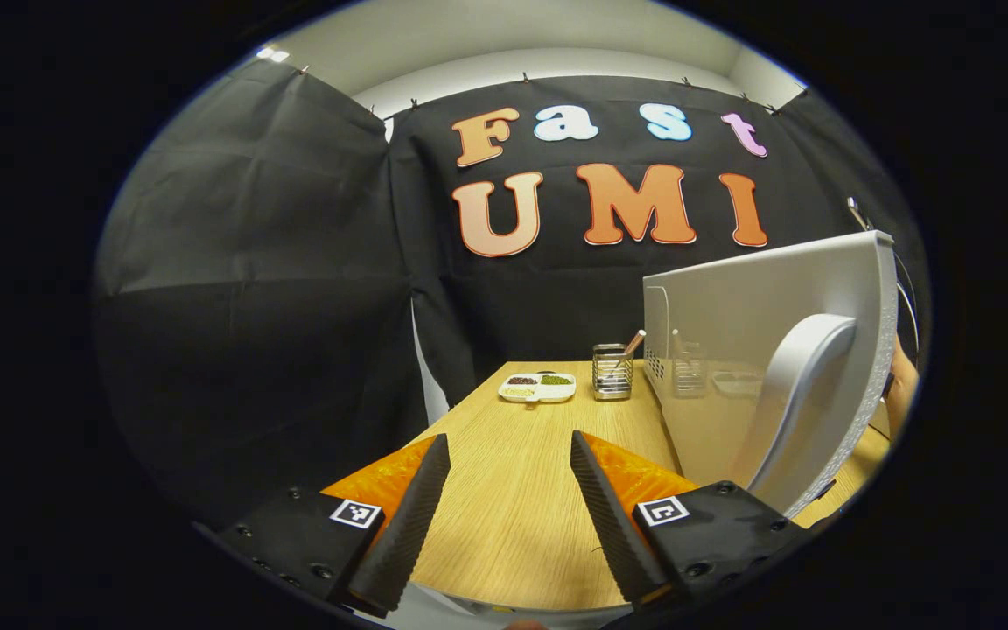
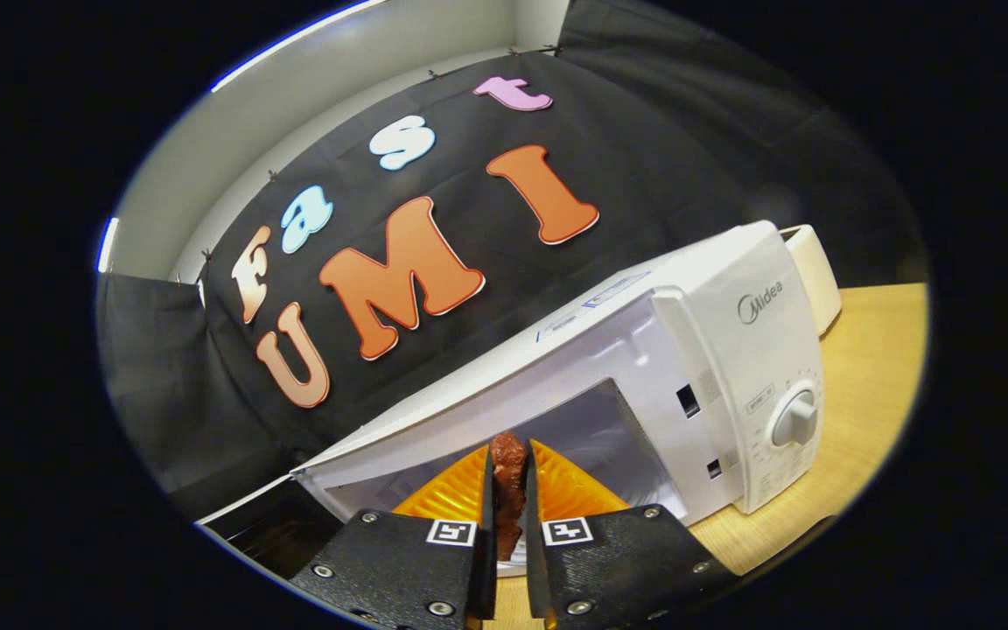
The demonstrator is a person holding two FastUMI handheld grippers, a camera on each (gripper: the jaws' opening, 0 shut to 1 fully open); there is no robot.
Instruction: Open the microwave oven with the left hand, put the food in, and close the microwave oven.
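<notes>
Food point(image 2: 508, 490): a dark reddish-brown piece, long axis upright, clamped between the two fingers of the right gripper point(image 2: 508, 516), its top standing above the fingertips. Microwave point(image 2: 644, 367): directly ahead of the food, white, cavity exposed and facing the right gripper, so the food lies in front of the opening and just short of it; whether the tip has crossed the threshold cannot be told. Control panel with a round knob point(image 2: 794, 417): on the far side of the cavity from the hinge. Door point(image 1: 806, 402): swung out from the microwave, seen edge-on in the left gripper view, its curved handle facing outward. Left gripper point(image 1: 508, 477): fingers apart, holding nothing, beside the door and pointing past the microwave along the wooden table point(image 1: 521, 490); it is the nearer one to the door. Judgement: the coming move carries the food straight forward into the cavity, then the left gripper pushes the door back. Beyond the microwave's side: a wire holder point(image 1: 612, 372) with a utensil, and a divided dish point(image 1: 537, 387) of small foods, both clear of the path.
</notes>
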